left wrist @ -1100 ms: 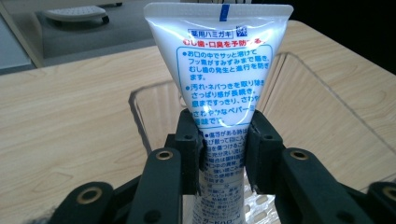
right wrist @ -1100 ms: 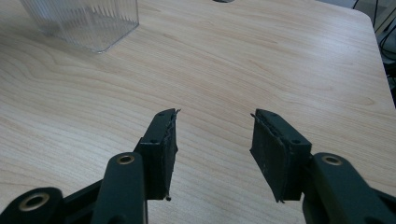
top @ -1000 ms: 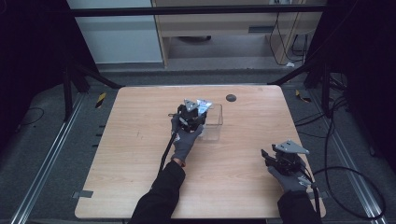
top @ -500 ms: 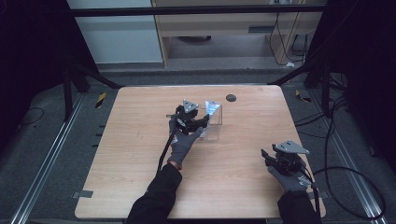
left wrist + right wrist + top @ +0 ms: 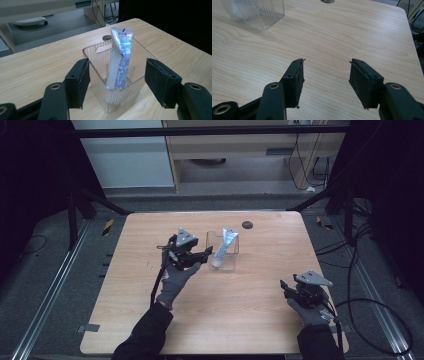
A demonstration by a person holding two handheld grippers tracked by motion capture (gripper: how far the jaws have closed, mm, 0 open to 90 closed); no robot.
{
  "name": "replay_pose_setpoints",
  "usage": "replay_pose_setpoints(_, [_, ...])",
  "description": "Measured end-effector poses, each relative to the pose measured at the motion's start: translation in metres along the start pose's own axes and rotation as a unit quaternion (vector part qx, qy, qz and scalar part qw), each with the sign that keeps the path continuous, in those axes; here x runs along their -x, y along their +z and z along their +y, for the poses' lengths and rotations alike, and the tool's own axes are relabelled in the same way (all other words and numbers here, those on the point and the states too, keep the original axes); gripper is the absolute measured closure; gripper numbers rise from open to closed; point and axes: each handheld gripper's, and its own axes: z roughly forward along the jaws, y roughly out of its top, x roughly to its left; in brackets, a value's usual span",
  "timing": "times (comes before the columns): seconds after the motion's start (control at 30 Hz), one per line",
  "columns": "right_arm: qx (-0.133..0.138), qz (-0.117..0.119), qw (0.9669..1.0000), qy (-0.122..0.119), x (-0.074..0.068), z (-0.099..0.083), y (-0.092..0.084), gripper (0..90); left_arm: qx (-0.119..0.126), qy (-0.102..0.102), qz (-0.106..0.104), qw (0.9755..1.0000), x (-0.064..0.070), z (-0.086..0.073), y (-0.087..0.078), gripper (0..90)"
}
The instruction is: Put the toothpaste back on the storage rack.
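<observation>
Beside the clear box (image 5: 223, 251), the left gripper (image 5: 207, 253) has let go of the tube (image 5: 225, 246), drawn back, jaws just opened wide.

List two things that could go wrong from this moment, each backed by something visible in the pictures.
The tube leans in the clear container, its end above the rim, so it may topple out. The left tool, jaws just opened, has the container between its pads and could knock it over as it withdraws.

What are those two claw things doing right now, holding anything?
Left gripper: fingers open, just widened, empty, before the white-and-blue tube in the clear ribbed plastic box.
Right gripper: open, empty.
</observation>
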Motion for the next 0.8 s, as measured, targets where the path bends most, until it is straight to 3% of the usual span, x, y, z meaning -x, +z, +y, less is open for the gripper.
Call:
replay_pose_setpoints(0.27, [0.002, -0.005, 1.0000, 0.004, 0.001, -0.001, -0.002, 42.2, -0.023, 0.008, 0.017, 0.9996, -0.018, -0.031, -0.038, 32.6])
replay_pose_setpoints(0.57, [-0.001, -0.005, 1.0000, 0.004, 0.001, -0.003, -0.003, 40.9, -0.056, -0.004, 0.049, 0.9972, -0.038, -0.073, -0.062, 32.4])
replay_pose_setpoints(0.7, [-0.002, -0.004, 1.0000, 0.002, 0.001, -0.005, -0.004, 40.0, -0.071, -0.002, 0.068, 0.9952, -0.045, -0.088, -0.070, 32.5])
replay_pose_setpoints(0.8, [-0.002, -0.004, 1.0000, 0.000, 0.000, -0.006, -0.005, 39.4, -0.080, -0.012, 0.079, 0.9936, -0.051, -0.101, -0.077, 32.4])
